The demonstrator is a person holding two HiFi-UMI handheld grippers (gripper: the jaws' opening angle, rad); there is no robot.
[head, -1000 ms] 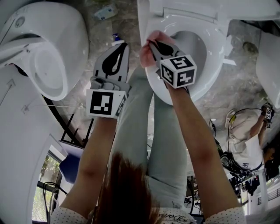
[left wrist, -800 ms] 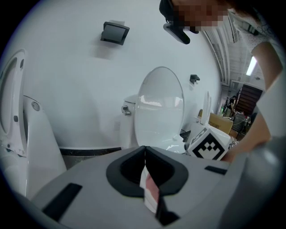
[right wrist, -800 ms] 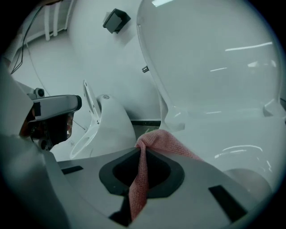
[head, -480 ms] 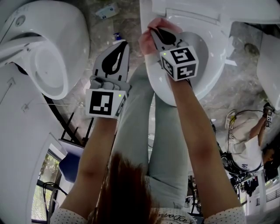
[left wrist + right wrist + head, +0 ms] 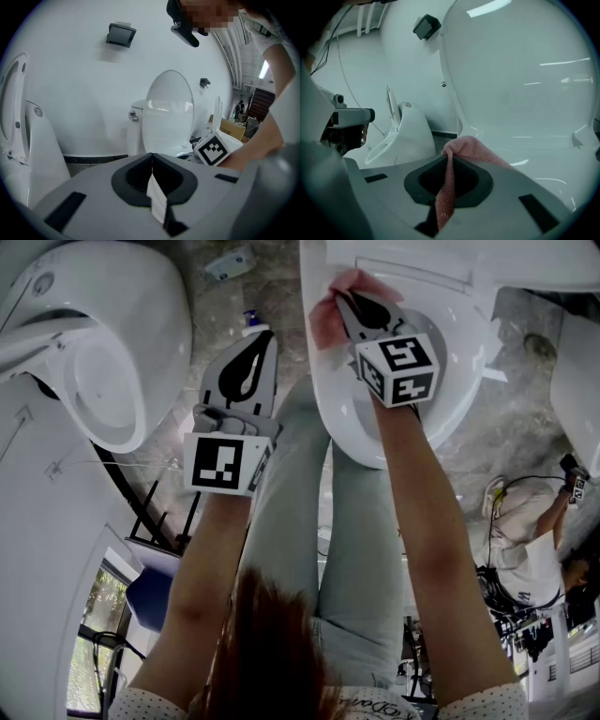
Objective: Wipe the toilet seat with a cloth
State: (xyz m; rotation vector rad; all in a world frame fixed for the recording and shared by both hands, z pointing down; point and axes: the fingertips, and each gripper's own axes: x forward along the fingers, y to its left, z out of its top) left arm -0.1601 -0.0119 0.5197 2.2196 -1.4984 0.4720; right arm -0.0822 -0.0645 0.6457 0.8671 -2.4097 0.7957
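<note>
A white toilet stands at the upper right of the head view, its lid raised and its seat down around the bowl. My right gripper is shut on a pink cloth, pressed against the seat's far left part near the hinge. In the right gripper view the cloth bunches out between the closed jaws of my right gripper, just before the lid. My left gripper hangs left of the toilet, above the floor, shut and holding nothing. My left gripper faces the raised lid from the side.
A second white toilet stands at the left. A small blue-capped bottle and a packet lie on the stone floor between them. At the lower right a person crouches among cables. My legs stand right before the bowl.
My right gripper has slid the pink cloth farther back along the seat's left side, toward the hinge. My left gripper has stayed where it was.
</note>
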